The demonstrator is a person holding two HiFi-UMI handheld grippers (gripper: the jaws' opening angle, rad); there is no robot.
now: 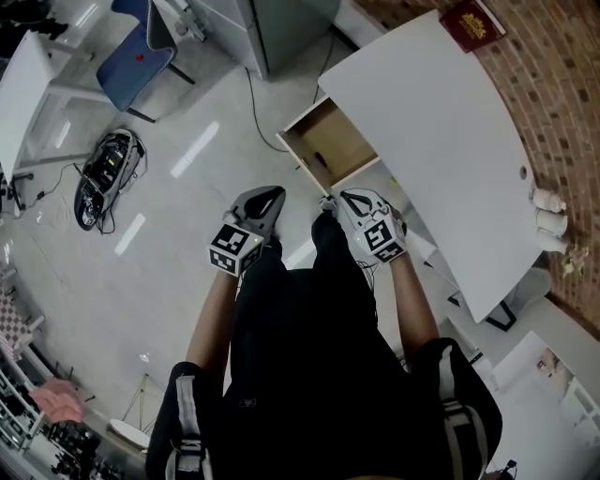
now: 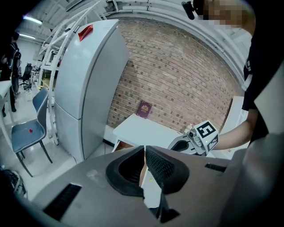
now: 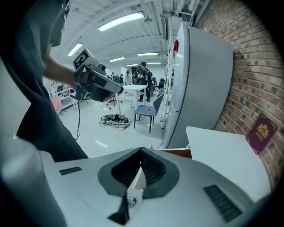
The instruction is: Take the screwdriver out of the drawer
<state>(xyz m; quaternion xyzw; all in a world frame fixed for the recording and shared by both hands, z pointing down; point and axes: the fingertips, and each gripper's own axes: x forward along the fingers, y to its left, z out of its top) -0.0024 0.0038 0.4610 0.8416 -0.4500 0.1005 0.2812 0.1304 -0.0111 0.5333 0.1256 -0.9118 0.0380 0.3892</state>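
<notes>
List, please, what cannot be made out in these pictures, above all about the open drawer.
Screwdriver: in the head view the open drawer is small and shadowed; no tool can be told inside.
Drawer inside, left gripper view: hidden behind the left tongs.
Drawer inside, right gripper view: the right tongs cover it; only a brown edge shows.
Red booklet: print too small to read.

Brick wall, blue chair, seemingly polished pale floor.

The drawer is bare wood inside; the table at its three o'clock is smooth, matt white.
</notes>
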